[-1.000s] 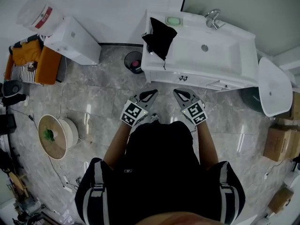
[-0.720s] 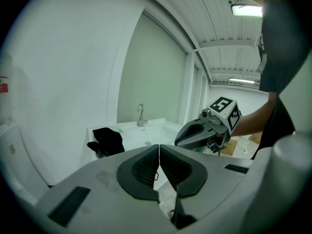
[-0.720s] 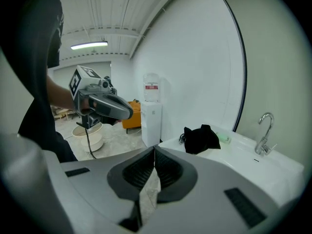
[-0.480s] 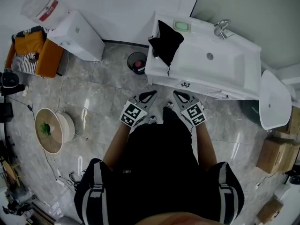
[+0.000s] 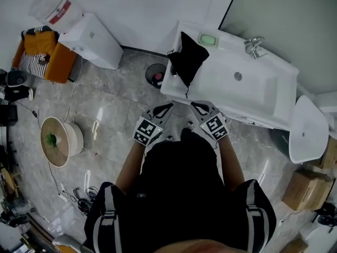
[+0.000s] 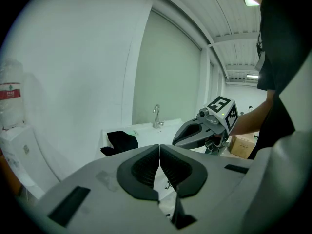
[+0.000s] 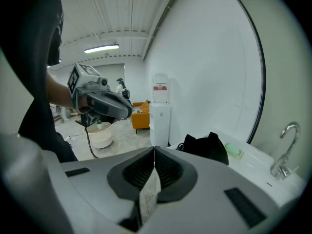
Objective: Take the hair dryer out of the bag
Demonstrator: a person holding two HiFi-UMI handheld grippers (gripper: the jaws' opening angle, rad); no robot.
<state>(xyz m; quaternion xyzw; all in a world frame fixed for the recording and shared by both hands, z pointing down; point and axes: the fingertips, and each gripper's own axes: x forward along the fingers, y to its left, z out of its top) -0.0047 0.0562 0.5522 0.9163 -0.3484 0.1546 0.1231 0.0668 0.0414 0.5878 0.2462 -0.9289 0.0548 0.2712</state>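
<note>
The left gripper (image 5: 169, 106) and the right gripper (image 5: 194, 105) are held side by side in front of the person's body, their tips angled towards each other and pointed at the front edge of a white vanity counter (image 5: 281, 83). In the left gripper view, the jaws of the left gripper (image 6: 159, 152) are seen pressed together along a thin seam, with nothing caught between them. The jaws of the right gripper (image 7: 154, 155) are likewise seen fully closed and empty in the right gripper view. The black bag (image 5: 185, 59) is set on the left end of the counter, just beside the basin (image 5: 247, 88), well apart from both grippers and touched by neither. A thin dark cord (image 5: 186, 88) is seen hanging from the bag over the counter's front. The hair dryer itself cannot be made out in any view. A green soap dish (image 5: 208, 39) is placed behind the bag, and a tap (image 5: 253, 45) is mounted at the back of the basin. A waste bin (image 5: 156, 76) is stood on the floor (image 5: 105, 109) at the counter's left, with a white water dispenser (image 5: 95, 33) and an orange chair (image 5: 45, 57) further left.
</note>
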